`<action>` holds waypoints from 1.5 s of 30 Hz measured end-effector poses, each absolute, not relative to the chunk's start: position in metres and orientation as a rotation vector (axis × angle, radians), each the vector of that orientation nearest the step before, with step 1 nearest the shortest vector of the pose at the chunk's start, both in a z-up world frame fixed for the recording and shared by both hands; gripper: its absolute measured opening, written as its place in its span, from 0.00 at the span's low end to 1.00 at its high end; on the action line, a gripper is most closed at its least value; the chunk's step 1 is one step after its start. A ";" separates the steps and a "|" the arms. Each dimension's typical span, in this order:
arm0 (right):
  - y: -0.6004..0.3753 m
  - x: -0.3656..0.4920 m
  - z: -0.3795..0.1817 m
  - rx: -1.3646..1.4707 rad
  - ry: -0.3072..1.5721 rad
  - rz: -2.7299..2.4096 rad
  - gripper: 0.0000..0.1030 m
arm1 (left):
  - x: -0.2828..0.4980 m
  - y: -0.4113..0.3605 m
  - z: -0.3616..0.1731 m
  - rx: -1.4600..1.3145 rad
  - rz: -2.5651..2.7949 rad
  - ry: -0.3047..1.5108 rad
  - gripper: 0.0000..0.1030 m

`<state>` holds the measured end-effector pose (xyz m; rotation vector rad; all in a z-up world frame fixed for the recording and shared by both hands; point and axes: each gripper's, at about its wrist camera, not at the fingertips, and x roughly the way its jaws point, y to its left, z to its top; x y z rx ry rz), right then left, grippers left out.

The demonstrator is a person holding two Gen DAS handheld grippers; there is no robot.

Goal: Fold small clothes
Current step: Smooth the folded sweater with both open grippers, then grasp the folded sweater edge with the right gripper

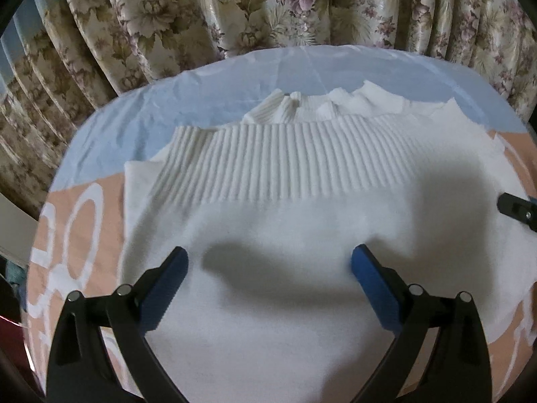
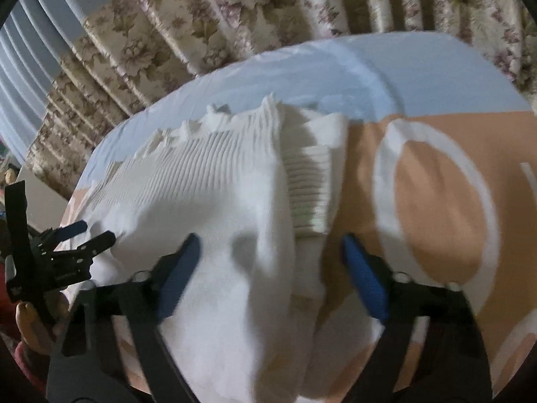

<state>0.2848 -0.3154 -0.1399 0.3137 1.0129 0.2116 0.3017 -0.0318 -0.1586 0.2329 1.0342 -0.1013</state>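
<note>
A small white knit sweater (image 1: 268, 235) lies flat on the table, its ribbed band (image 1: 285, 161) toward the curtain. My left gripper (image 1: 268, 262) is open, its blue pads just above the sweater's plain part, holding nothing. In the right wrist view the sweater (image 2: 214, 221) has a folded sleeve with a ribbed cuff (image 2: 308, 194) along its right edge. My right gripper (image 2: 268, 252) is open above that edge, one pad over the sweater, the other over the cloth. The left gripper also shows at the left of the right wrist view (image 2: 84, 235).
The table is covered by a cloth, light blue at the back (image 1: 151, 100) and peach with white lettering in front (image 2: 436, 201). Floral curtains (image 1: 235, 6) hang right behind the table. A fingertip of the right gripper (image 1: 517, 208) pokes in at the right edge.
</note>
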 end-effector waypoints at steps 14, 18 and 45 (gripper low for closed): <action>-0.326 0.290 -0.144 0.462 1.124 0.188 0.70 | 0.306 -0.026 -0.164 0.231 -0.125 1.057 0.97; -0.322 0.299 -0.144 0.459 1.097 0.194 0.71 | 0.306 -0.028 -0.165 0.242 -0.120 1.050 0.97; -0.145 0.311 -0.066 -0.174 0.998 -0.001 0.25 | 0.306 0.096 -0.104 0.286 -0.095 0.929 0.95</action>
